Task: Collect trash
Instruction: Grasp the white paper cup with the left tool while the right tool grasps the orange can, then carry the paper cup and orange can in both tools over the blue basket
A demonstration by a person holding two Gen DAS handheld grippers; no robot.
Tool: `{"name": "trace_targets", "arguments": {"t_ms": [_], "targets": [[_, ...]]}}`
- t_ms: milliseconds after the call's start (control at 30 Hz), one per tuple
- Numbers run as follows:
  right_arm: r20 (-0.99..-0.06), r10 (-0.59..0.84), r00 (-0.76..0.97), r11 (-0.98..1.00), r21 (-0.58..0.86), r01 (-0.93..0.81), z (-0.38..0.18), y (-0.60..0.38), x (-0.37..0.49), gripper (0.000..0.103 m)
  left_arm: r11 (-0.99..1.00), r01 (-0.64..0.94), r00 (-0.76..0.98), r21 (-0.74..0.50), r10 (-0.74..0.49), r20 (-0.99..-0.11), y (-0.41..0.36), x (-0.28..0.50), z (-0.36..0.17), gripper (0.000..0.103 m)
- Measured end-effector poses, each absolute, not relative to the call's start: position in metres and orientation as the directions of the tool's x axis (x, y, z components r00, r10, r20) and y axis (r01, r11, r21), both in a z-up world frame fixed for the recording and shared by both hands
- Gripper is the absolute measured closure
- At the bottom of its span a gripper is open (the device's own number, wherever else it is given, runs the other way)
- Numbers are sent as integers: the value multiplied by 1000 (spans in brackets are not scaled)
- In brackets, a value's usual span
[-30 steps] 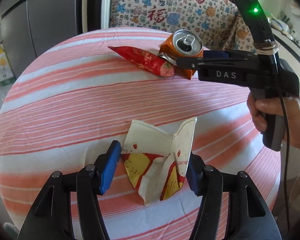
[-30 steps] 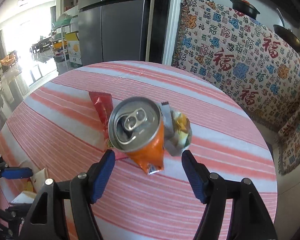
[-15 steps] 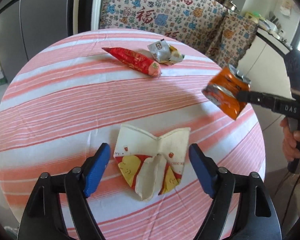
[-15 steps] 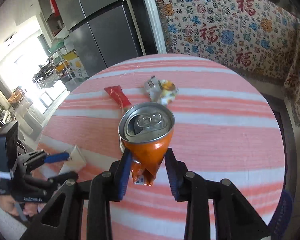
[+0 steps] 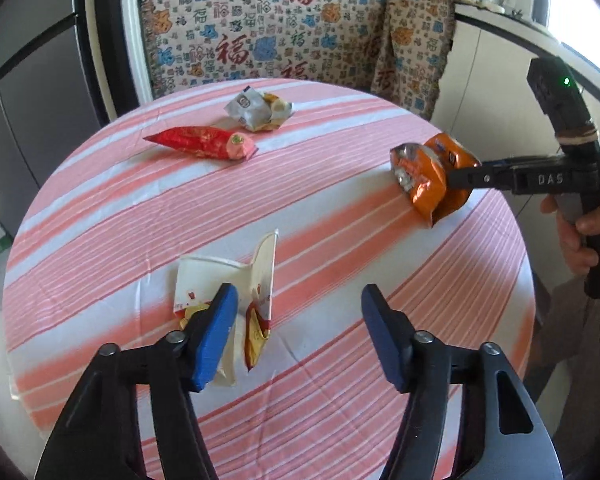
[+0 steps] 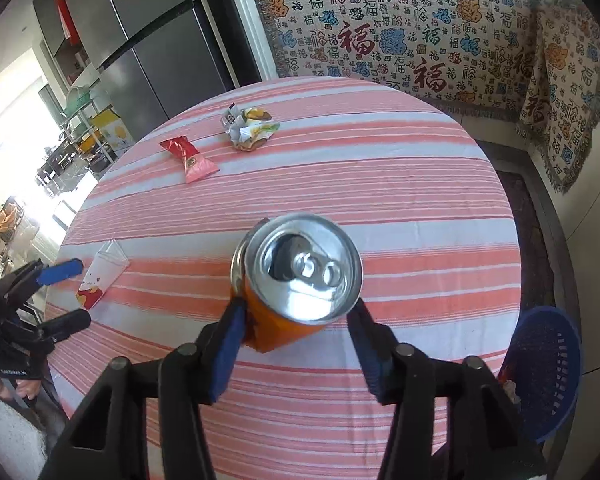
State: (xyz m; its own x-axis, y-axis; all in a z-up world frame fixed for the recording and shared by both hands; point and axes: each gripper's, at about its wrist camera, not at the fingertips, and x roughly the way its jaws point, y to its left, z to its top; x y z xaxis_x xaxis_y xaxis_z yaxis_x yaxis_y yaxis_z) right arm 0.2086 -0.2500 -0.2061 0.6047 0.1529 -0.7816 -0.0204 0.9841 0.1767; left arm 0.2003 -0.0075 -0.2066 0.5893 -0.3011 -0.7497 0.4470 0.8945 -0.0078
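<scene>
A crushed orange can [image 6: 304, 264] hangs over the striped round table [image 6: 380, 184], lid toward the camera. My right gripper [image 6: 296, 308] has both pads against the can's sides, and its jaws are opening. From the left wrist view the can [image 5: 428, 176] sits at the right gripper's tip [image 5: 460, 176] near the table's right edge. A flattened paper cup [image 5: 204, 276] lies by the left pad of my left gripper [image 5: 300, 296]. Its upturned flap stands between the jaws, which are closing, and the right pad is well clear of it.
A red snack wrapper [image 5: 200, 142] and a crumpled silver wrapper [image 5: 258, 112] lie at the table's far side. A blue mesh basket [image 6: 548, 364] stands on the floor beyond the table's right edge. A fridge [image 6: 152, 52] and a patterned cloth [image 5: 280, 32] stand behind.
My right gripper lifted the can from beside the wrappers and carried it right to the table's edge. My left gripper slid right, so the cup now sits at its left pad.
</scene>
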Motion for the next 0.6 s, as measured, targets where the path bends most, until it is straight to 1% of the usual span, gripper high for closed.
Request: {"name": "trace_targets", "arguments": {"t_ms": [33,67,100,133,267,333,600], "targets": [[-780,164,604,981,194,-15,-207,-252,211,45,900,436,588,4,-281,-759,-9,202,-210,53],[-777,178,604,976,216,-10,-209,-253,213,45,904,426,585,7,-270,-765,-9,204,-212,66],[-775,187,604,972,235,1,-211,-255,215,45,908,419,581,1,-267,-769,-7,206,-213,74],[-772,192,605,968,252,14,-212,-257,218,45,911,411,578,-13,-272,-769,-5,207,-214,76],[-755,192,627,954,293,61,-216,-261,225,45,921,378,575,-94,-313,-756,8,212,-212,78],[-751,190,633,952,298,68,-217,-261,226,48,925,364,583,-110,-318,-748,13,213,-210,79],[-738,174,652,975,224,-6,-200,-247,207,48,912,340,584,-229,-396,-709,20,214,-200,79]]}}
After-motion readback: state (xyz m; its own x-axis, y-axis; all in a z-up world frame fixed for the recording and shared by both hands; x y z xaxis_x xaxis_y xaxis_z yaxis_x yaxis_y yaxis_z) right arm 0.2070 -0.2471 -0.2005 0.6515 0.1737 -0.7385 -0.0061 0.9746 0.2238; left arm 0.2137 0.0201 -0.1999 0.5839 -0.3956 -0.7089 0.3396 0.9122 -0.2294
